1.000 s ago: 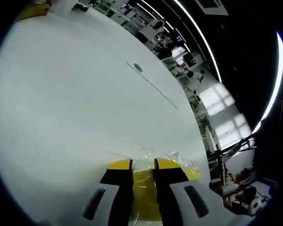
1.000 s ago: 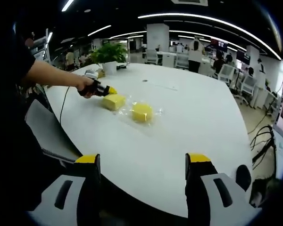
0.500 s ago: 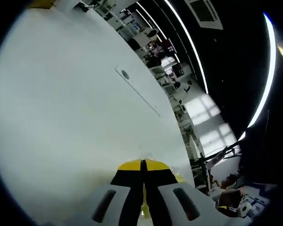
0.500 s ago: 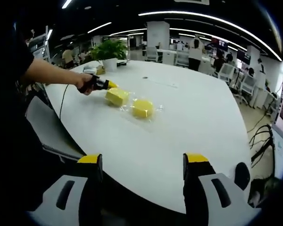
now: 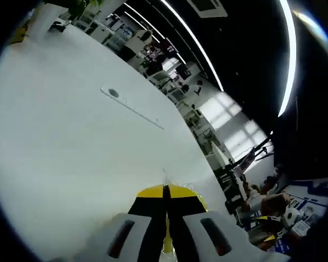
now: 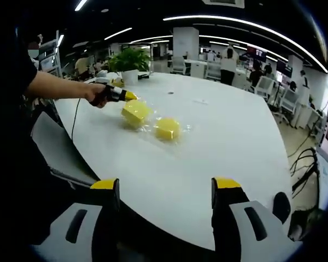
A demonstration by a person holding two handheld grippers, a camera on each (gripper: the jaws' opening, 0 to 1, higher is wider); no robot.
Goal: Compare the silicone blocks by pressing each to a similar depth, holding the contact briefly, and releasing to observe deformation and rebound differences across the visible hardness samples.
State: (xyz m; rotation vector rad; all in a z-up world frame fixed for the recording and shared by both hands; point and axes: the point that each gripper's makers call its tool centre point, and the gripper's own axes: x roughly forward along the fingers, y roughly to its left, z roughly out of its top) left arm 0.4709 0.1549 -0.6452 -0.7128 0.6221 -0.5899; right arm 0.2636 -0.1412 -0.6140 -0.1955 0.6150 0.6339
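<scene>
L claw (image 5: 165, 192) pinched tight on soft yellow block (image 6: 135, 112); R claw (image 6: 165, 188) wide, off glossy table (image 6: 218, 136)

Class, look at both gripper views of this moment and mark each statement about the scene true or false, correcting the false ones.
1. Two yellow blocks lie on the white table. True: the near block and the far block.
2. The right gripper is shut. False: its jaws stand wide apart.
3. The left gripper is at the near block. True.
4. The left gripper's jaws are wide open. False: they are closed together.
5. A potted plant stands on the table. True.
</scene>
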